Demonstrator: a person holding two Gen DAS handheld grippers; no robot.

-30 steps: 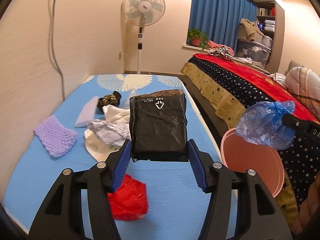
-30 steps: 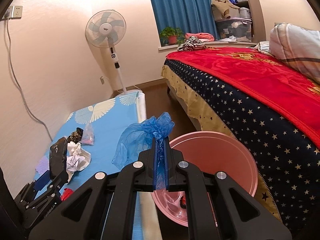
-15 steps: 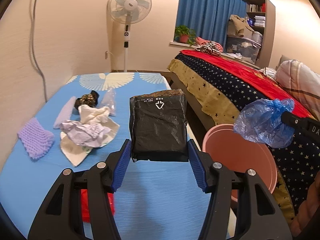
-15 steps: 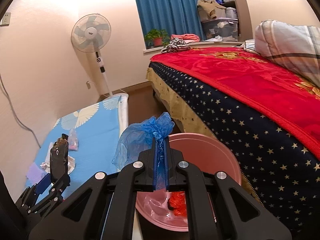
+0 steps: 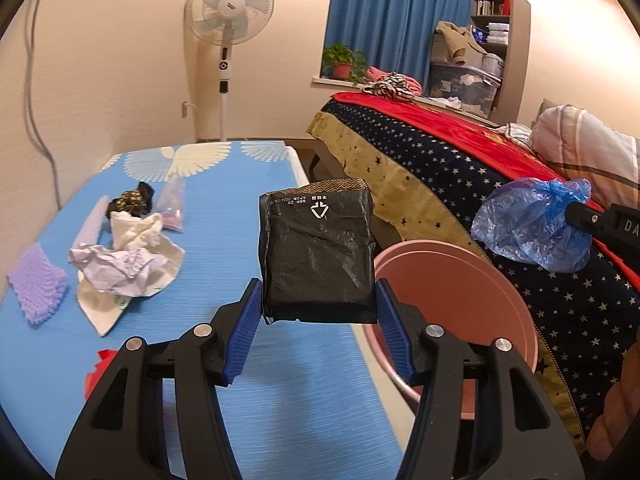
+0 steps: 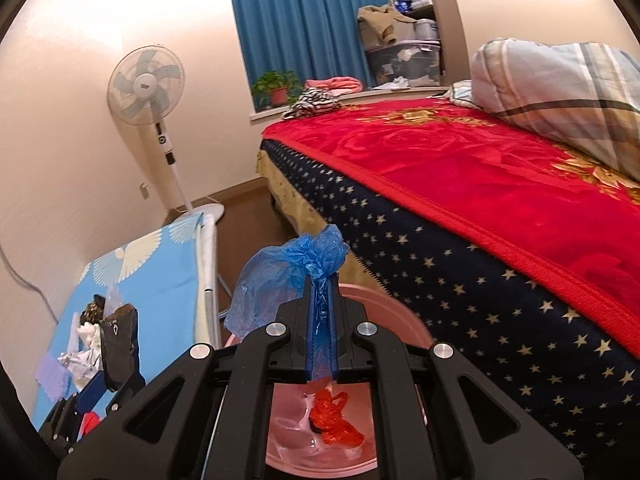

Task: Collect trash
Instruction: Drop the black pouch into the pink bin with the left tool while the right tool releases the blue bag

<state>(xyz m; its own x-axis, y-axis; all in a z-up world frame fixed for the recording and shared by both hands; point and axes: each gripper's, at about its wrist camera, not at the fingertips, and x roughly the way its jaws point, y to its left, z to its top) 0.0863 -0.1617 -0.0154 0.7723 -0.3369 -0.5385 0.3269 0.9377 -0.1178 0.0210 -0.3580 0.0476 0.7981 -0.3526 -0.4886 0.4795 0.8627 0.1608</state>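
My left gripper [image 5: 319, 312] is shut on a black foil packet [image 5: 318, 254] and holds it upright above the right edge of the blue mat, next to the pink bin [image 5: 460, 312]. My right gripper [image 6: 321, 316] is shut on a crumpled blue plastic bag [image 6: 280, 284] and holds it over the pink bin [image 6: 400, 332]. The bag also shows in the left wrist view [image 5: 528, 226]. Red plastic trash [image 6: 334, 420] lies inside the bin. The black packet shows in the right wrist view [image 6: 118, 344].
On the blue mat [image 5: 224, 240] lie crumpled white paper [image 5: 120, 268], a purple knit cloth [image 5: 36, 284], a dark wrapper [image 5: 132, 200], a clear bag [image 5: 172, 208] and a red scrap [image 5: 98, 368]. A bed [image 6: 480, 200] stands right of the bin. A fan [image 5: 230, 12] stands behind.
Both grippers have moved right towards the bin. The right gripper now hangs above the bin's opening, and the bin's inside with red trash has come into view. Both grips are unchanged.
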